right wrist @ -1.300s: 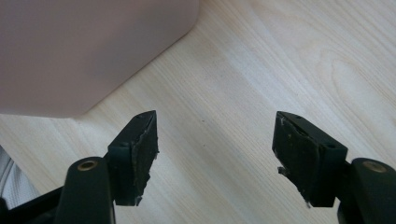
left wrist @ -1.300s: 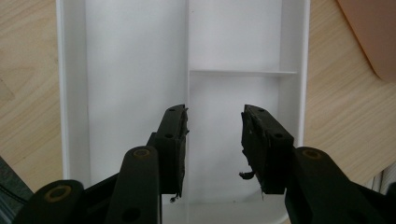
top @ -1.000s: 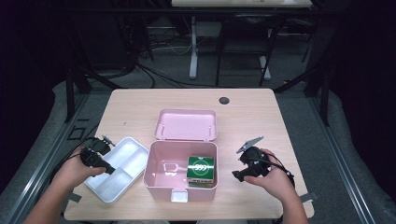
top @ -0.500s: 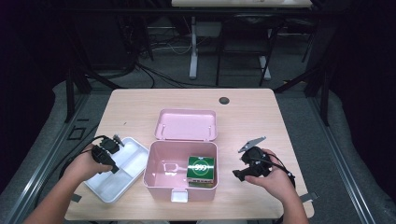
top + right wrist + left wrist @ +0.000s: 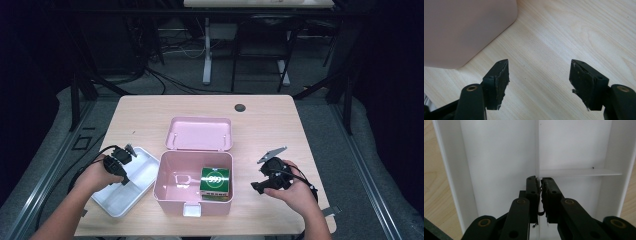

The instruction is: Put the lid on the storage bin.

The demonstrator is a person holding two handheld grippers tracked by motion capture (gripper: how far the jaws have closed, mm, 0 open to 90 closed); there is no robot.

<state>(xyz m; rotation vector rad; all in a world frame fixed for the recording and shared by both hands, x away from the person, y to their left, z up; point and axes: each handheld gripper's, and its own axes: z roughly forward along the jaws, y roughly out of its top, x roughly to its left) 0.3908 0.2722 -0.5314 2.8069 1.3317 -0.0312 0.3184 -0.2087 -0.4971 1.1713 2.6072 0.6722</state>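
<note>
white tray (image 5: 131,186); pink box (image 5: 172,186)

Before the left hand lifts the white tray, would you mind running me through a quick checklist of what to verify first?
1. Left gripper on the white tray: ok. Its jaws have just been closing and straddle the tray's divider wall.
2. Pads firmly pressing the divider: cannot tell; a thin gap shows between them.
3. Tray compartments free of loose items: ok as far as visible.
4. Pink box open with room inside: ok; lid tipped back, green box sits at the right side.
5. Right gripper out of the way: ok; open over bare table, to the right of the pink box.
</note>
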